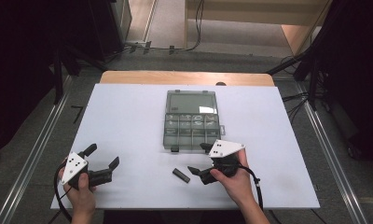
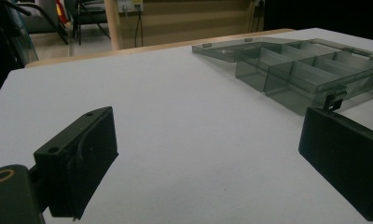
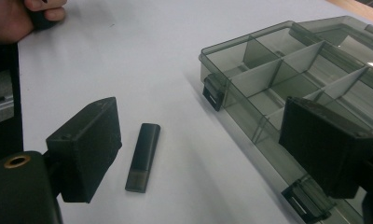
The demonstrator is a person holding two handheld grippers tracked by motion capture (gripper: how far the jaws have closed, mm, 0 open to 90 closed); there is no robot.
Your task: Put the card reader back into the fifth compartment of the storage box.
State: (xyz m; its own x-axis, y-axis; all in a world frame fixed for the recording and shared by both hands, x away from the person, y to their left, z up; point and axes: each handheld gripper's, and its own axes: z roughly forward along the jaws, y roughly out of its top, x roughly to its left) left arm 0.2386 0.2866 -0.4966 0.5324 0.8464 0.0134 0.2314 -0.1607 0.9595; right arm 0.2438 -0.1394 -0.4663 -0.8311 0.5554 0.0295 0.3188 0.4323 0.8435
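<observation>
A smoky clear compartment box lies open in the middle of the white table, lid folded back. A small black stick lies flat on the table in front of the box. My right gripper is open just right of the stick, pointing left. In the right gripper view the stick lies close to the left jaw of the right gripper, with the box beyond the right jaw. My left gripper rests open at the front left, nothing between its jaws; the box sits ahead to its right.
The box's dividers form several compartments, with latches on its near wall. A wooden table edge runs behind the white surface. Metal rails and cables lie on the floor on both sides. The other hand shows far off.
</observation>
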